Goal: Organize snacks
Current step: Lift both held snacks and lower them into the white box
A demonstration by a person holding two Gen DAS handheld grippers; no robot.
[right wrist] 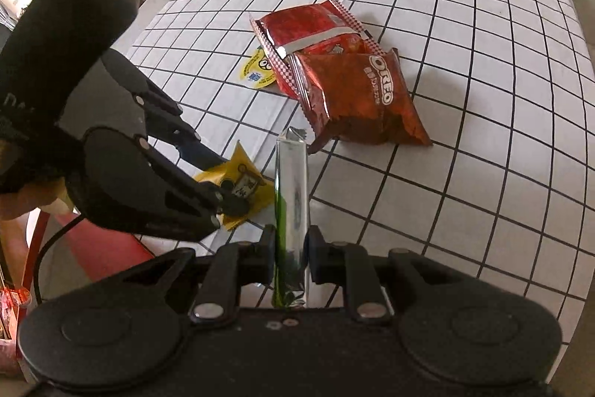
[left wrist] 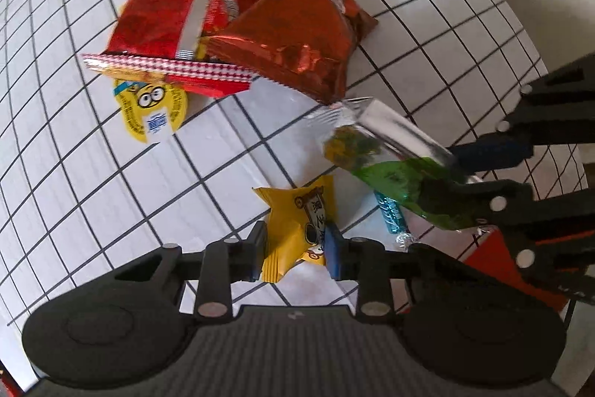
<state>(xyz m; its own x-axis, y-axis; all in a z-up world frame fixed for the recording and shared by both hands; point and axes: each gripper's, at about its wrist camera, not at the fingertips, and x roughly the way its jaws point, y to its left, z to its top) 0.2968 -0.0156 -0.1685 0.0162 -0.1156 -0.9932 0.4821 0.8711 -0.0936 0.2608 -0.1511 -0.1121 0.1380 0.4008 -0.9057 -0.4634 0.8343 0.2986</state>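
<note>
The tabletop [left wrist: 74, 173] wears a white cloth with a black grid. At its middle two big packets overlap: a red bag [left wrist: 163, 25] with checked seams on the left and a brown Oreo bag [left wrist: 293, 39] leaning on its right side. A round yellow lid [left wrist: 152, 110] pokes out from under the red bag's near edge.

Nearer, the left gripper [left wrist: 295, 253] points straight down and is clenched on a small yellow packet [left wrist: 293, 229], its blue pads pressing the wrapper from left and right while the packet lies on the cloth. Just right of it, the right gripper [right wrist: 292, 250] grasps a silver-and-green packet [right wrist: 292, 196] by its near end, the far end sticking out toward the Oreo bag without touching it. In the left wrist view a small blue candy [left wrist: 390, 214] lies under that packet, between the two grippers. The way from the yellow packet to the big bags is open cloth.
</note>
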